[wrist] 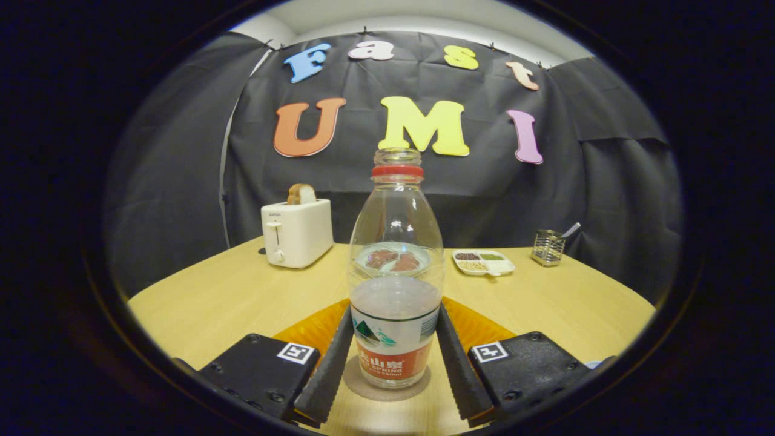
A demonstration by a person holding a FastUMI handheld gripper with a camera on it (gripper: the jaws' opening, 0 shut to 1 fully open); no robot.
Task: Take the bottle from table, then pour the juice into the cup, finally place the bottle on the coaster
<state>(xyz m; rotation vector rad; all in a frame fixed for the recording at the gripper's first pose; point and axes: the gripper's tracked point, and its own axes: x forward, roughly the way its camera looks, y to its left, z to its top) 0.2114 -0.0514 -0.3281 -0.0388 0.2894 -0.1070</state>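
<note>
Clear plastic makes up the bottle [396,272], which stands upright on a round coaster [363,385] on the wooden surface [230,297], its mouth uncapped above a red neck ring. Pale liquid fills roughly its lower part, up to just above a label banded in white and orange. The hand-held gripper [393,369] sits low with its two fingers [327,369] running along either side of the bottle's base; they lie right against the label on both sides, narrow around the bottle, though whether they actually press on it cannot be told. Behind the fingers, an orange mat [309,330] spreads across the surface to both sides of the bottle. Seen through the clear bottle wall is a plate [393,259] with reddish-brown pieces on it, lying farther back on the surface. Just beside it, toward the right, a white divided tray [484,263] holds small heaps of dark, green and tan grains. Beyond that, near the far right edge of the surface, stands a small wire holder [548,247] with a utensil handle leaning out. Well apart to the left, at the back of the surface, a white toaster [296,233] carries a slice of bread [301,194] poking out of its slot. Black cloth hangs as the wall behind everything.
</note>
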